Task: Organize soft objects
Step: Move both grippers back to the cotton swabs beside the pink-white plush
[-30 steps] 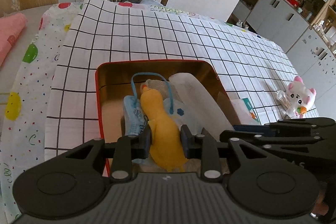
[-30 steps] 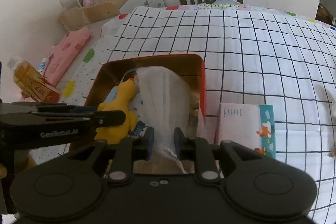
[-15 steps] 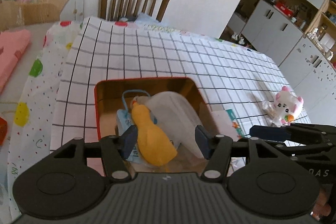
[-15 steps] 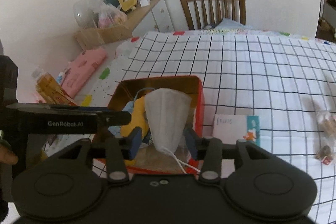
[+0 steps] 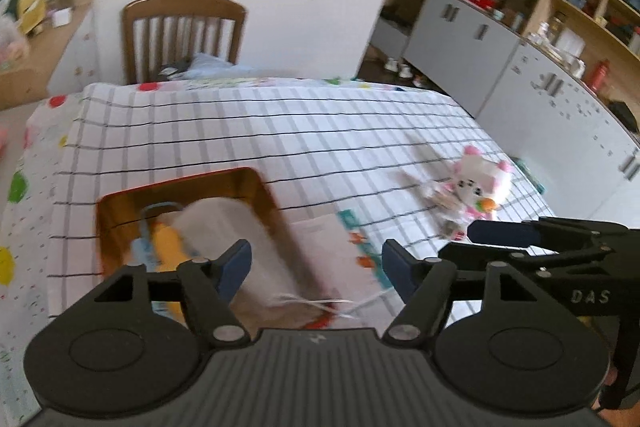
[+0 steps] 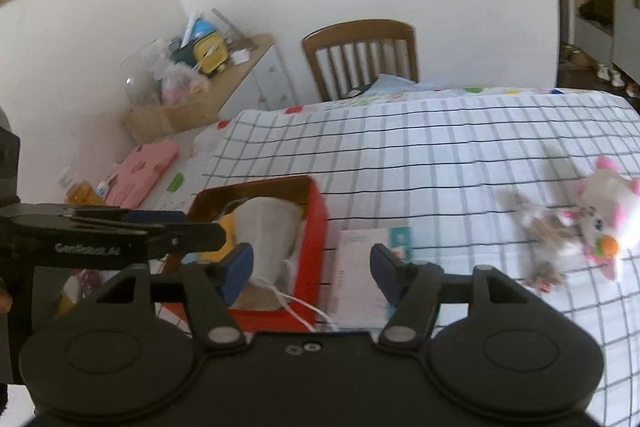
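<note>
A red tin box (image 5: pixel 266 195) (image 6: pixel 316 223) stands on the checked tablecloth and holds a yellow plush toy (image 5: pixel 166 247) (image 6: pixel 224 227) and a white face mask (image 5: pixel 236 227) (image 6: pixel 266 231). The mask's strings hang over the box's near rim. A white and pink plush cat (image 5: pixel 482 183) (image 6: pixel 604 211) lies to the right on the cloth. My left gripper (image 5: pixel 316 263) is open and empty above the box's near side. My right gripper (image 6: pixel 312 263) is open and empty, raised over the box's right edge.
A flat tissue pack (image 5: pixel 340 251) (image 6: pixel 362 259) lies right of the box. A small wrapped bundle (image 6: pixel 540 227) lies beside the cat. A wooden chair (image 5: pixel 182 31) stands at the table's far side. Cabinets (image 5: pixel 520 67) line the right wall; a cluttered side table (image 6: pixel 192 87) stands left.
Both grippers opened, let go of the yellow toy and the mask in the box, and pulled up and back. Both views have swung right toward the plush cat.
</note>
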Tool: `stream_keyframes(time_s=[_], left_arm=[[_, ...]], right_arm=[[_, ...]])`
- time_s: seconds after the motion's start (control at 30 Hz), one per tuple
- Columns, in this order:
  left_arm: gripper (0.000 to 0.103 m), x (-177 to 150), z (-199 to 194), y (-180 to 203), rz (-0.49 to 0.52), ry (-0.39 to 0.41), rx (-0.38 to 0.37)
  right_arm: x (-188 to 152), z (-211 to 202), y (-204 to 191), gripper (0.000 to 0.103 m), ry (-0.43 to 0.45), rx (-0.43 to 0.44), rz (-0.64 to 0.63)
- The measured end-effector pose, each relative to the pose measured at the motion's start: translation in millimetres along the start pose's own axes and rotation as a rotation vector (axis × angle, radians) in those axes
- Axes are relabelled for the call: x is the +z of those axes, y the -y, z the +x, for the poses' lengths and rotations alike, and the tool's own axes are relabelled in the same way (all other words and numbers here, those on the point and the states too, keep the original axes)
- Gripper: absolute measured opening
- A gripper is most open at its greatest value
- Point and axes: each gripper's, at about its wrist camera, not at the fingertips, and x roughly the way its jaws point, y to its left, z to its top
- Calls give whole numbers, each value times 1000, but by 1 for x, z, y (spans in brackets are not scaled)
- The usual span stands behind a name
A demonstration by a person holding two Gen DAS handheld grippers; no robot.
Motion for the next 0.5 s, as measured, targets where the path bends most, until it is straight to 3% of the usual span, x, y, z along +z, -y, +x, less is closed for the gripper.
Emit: stream_keyframes(time_s=[0.1, 0.2, 0.5], left_arm=[[73, 0, 9, 22, 35, -6, -16], [83, 1, 19, 43, 45, -6, -43], [87, 14, 58, 98, 46, -17, -92]], right_arm=[[-6, -10, 16, 71, 8, -23, 9], [-12, -20, 33, 76, 11, -40, 14], [-32, -41, 93, 86, 12, -104, 10]])
